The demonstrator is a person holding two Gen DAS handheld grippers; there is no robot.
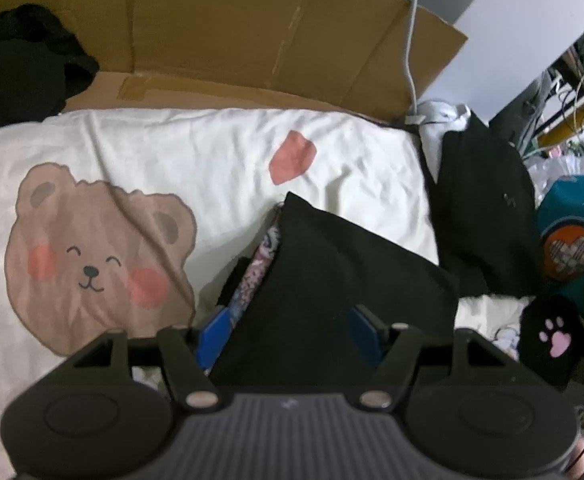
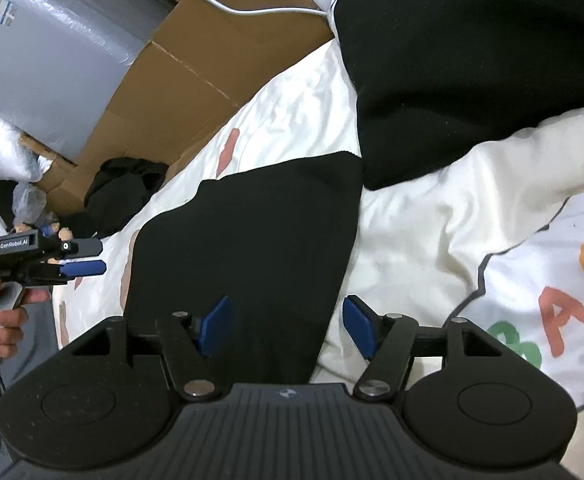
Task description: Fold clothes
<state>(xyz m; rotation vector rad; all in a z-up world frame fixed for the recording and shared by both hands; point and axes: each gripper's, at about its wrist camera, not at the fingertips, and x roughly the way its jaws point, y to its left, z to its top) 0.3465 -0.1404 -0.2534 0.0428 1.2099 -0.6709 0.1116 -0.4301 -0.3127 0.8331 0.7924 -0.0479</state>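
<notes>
Garment: folded black cloth (image 2: 248,248) lies on the bear-print sheet (image 1: 112,148), near centre.
Left gripper (image 1: 288,332): fingers apart, empty.
Right gripper (image 2: 284,326): fingers apart, empty.
Progress: looks folded; far-left black pile (image 1: 16,64) remains.

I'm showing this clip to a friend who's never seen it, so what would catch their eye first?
Probably the smiling brown bear print with pink cheeks on the white bedding, left of the left gripper. Next, the black garment lying across that bedding between the open fingers of the right gripper. Behind the bed stands a big cardboard box.
</notes>
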